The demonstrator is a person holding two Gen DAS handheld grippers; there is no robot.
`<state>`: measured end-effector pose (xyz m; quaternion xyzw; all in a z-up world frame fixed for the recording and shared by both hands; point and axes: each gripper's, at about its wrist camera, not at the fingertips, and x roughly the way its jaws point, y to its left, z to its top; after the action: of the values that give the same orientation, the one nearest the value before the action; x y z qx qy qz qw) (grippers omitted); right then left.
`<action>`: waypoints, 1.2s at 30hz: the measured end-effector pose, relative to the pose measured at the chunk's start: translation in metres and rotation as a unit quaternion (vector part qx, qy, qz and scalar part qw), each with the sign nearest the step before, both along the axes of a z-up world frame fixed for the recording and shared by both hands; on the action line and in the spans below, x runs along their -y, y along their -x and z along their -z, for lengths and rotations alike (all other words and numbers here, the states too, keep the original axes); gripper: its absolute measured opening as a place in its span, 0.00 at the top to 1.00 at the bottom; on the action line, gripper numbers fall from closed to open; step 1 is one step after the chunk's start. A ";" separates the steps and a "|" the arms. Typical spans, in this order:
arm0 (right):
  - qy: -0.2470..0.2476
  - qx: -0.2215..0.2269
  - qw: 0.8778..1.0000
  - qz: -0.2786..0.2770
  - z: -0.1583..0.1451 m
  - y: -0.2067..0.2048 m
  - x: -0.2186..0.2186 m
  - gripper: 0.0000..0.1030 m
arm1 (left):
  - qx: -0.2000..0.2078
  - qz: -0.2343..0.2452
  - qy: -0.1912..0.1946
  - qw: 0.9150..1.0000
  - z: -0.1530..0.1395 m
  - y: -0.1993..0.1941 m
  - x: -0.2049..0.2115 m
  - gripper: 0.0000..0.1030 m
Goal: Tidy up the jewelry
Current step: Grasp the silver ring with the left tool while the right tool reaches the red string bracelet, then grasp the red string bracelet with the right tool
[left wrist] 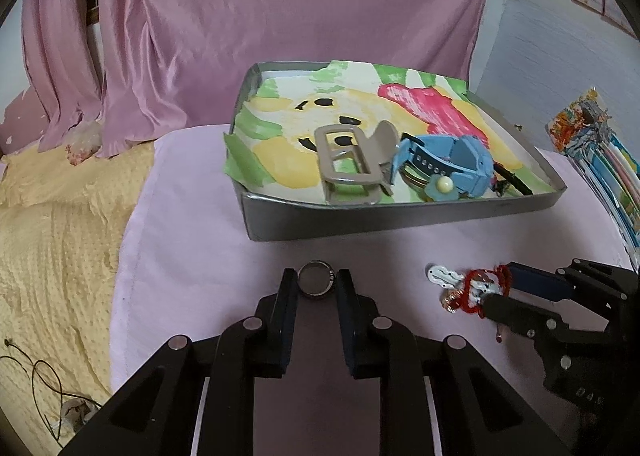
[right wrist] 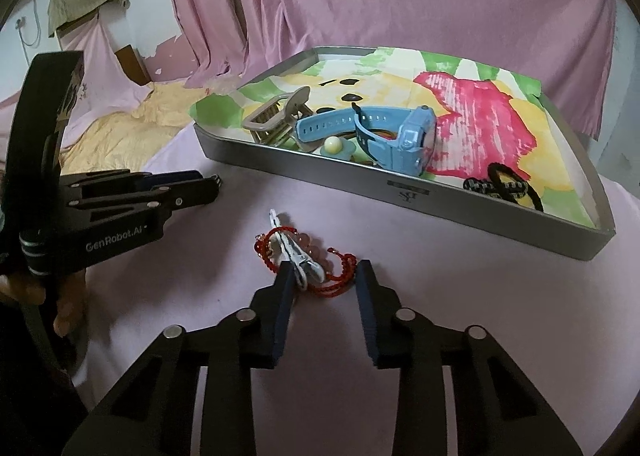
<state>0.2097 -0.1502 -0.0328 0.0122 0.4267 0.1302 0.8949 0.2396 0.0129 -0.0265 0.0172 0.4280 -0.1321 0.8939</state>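
A metal ring point(left wrist: 316, 283) lies on the pink cloth just before the silver tray point(left wrist: 400, 215), and my left gripper point(left wrist: 317, 284) is shut on it, one pad against each side. To the right, a red bead bracelet point(right wrist: 340, 270) is tangled with a white hair clip point(right wrist: 296, 252) on the cloth. My right gripper point(right wrist: 325, 276) stands open around them, its left finger touching the clip. The tray point(right wrist: 360, 183) holds a beige claw clip point(right wrist: 276, 115), a blue watch point(right wrist: 400, 135), a blue flower piece with a pearl point(right wrist: 336, 145) and a black hair tie point(right wrist: 504, 187).
A yellow blanket point(left wrist: 52, 215) lies left of the pink cloth, with a thin cord point(left wrist: 40, 376) on it. A colourful packet point(left wrist: 600, 151) sits at the right edge. Pink curtains hang behind the tray. A hand point(right wrist: 68, 316) grips the left gripper's handle.
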 end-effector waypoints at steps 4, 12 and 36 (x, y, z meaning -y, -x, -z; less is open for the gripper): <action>-0.006 -0.001 1.000 -0.001 0.001 0.001 0.003 0.78 | -0.002 0.008 0.004 1.000 0.000 0.007 0.006 0.83; -0.012 -0.001 1.000 -0.007 0.002 0.010 0.006 0.78 | -0.005 0.015 0.007 1.000 -0.001 0.021 0.014 0.83; -0.061 -0.004 0.998 -0.022 0.006 0.034 0.022 0.79 | -0.004 0.005 0.019 1.000 -0.001 0.044 0.026 0.98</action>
<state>0.1753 -0.1721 -0.0387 0.0579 0.4214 0.1754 0.8879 0.1958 -0.0129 -0.0254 0.0014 0.4285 -0.1447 0.8919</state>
